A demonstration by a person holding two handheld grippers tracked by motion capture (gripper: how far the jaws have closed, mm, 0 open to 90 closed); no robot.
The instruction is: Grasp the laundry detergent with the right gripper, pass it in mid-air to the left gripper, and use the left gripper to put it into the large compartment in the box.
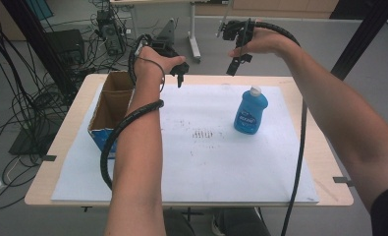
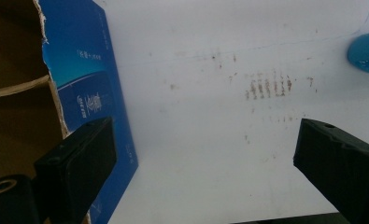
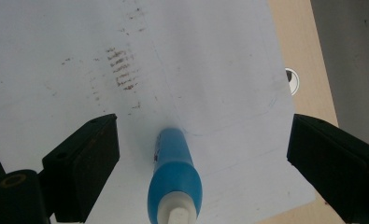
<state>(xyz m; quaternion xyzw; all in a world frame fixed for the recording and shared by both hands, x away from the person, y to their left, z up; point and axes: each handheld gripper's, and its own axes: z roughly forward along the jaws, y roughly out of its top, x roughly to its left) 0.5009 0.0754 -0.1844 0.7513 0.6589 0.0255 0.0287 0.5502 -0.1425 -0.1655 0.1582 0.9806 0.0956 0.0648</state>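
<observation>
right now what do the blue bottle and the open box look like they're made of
Blue bottle: probably glossy plastic, translucent blue with a soft sheen, a white cap and a printed label. Open box: cardboard, with raw brown matte inner walls, a ragged torn top edge and a smooth blue printed outer face.

We see a bright blue bottle (image 1: pixel 250 113) with a white cap on a white sheet (image 1: pixel 206 162) flecked with brown marks near its middle. At the sheet's left edge, the box (image 1: pixel 110 110) is blue outside, brown cardboard inside. The table (image 1: pixel 324 147) is pale wood; the jaws are black.
</observation>
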